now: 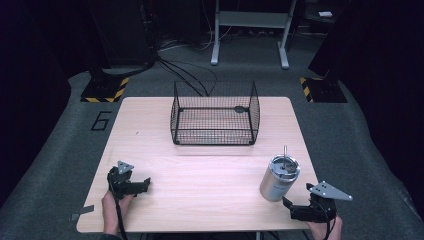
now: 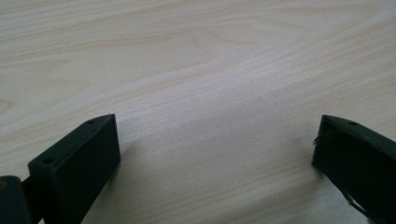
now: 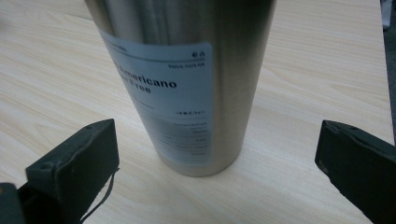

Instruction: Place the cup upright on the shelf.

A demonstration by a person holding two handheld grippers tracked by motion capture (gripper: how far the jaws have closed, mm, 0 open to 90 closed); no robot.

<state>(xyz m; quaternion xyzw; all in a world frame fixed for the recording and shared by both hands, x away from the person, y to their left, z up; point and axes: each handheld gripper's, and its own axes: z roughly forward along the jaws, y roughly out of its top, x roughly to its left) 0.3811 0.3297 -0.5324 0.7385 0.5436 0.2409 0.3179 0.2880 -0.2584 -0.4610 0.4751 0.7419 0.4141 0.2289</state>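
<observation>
The desk (image 1: 210,170) is a pale wood-grain top with rounded corners, standing on grey carpet. Toward twelve o'clock a black wire basket (image 1: 215,120) sits on it, open side up. Toward four o'clock a steel tumbler (image 1: 278,179) with a lid and straw stands upright, well apart from the basket.

My left gripper (image 1: 142,186) sits at the lower left of the high view, my left hand (image 1: 114,210) behind it, rising from the bottom edge; its jaws stand wide apart with nothing between them. My right gripper (image 1: 290,206) sits at the lower right, gripped by my right hand (image 1: 325,229), its jaws spread wide too, pointing left.
</observation>
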